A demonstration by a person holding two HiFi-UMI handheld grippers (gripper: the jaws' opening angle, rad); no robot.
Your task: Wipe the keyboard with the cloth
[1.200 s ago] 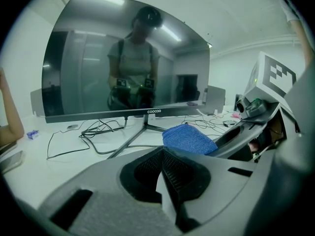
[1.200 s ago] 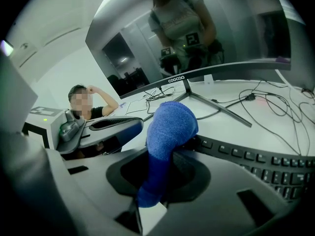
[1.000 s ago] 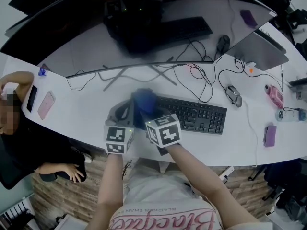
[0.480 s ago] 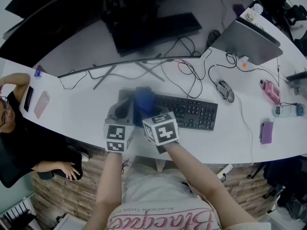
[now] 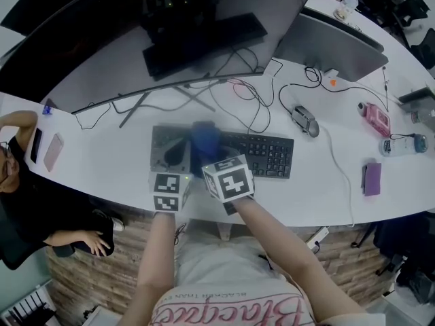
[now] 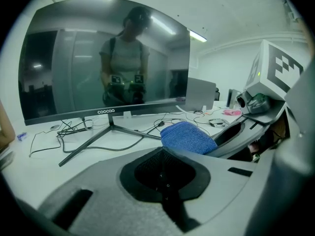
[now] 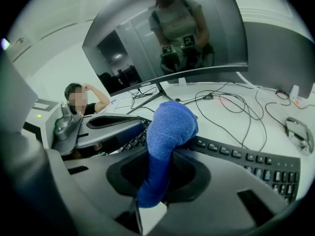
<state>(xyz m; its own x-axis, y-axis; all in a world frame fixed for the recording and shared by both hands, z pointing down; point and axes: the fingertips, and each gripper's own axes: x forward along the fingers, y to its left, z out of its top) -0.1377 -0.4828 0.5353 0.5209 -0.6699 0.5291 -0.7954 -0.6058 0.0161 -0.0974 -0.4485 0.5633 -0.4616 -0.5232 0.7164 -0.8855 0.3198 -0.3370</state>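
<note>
Keyboard (image 5: 265,156) and blue cloth (image 5: 204,138) on a white desk (image 5: 109,161), seen from above and along both grippers.
The black keyboard lies flat near the desk's front edge, just in front of the stand of a curved monitor (image 5: 170,32). The cloth, bunched into a rounded wad, is over the keys left of the middle; whether it touches them cannot be made out. The right gripper (image 7: 160,181) pinches the cloth's lower end between its jaws, and the wad bulges out ahead of them. The left gripper (image 6: 165,176), just beside it over the keyboard's left end, has its jaws pressed together with nothing between them. Loose cables (image 5: 241,94) run behind the keyboard. A mouse (image 5: 304,121) lies near its far right corner. A seated person (image 5: 27,209) is at the desk's left end.
</note>
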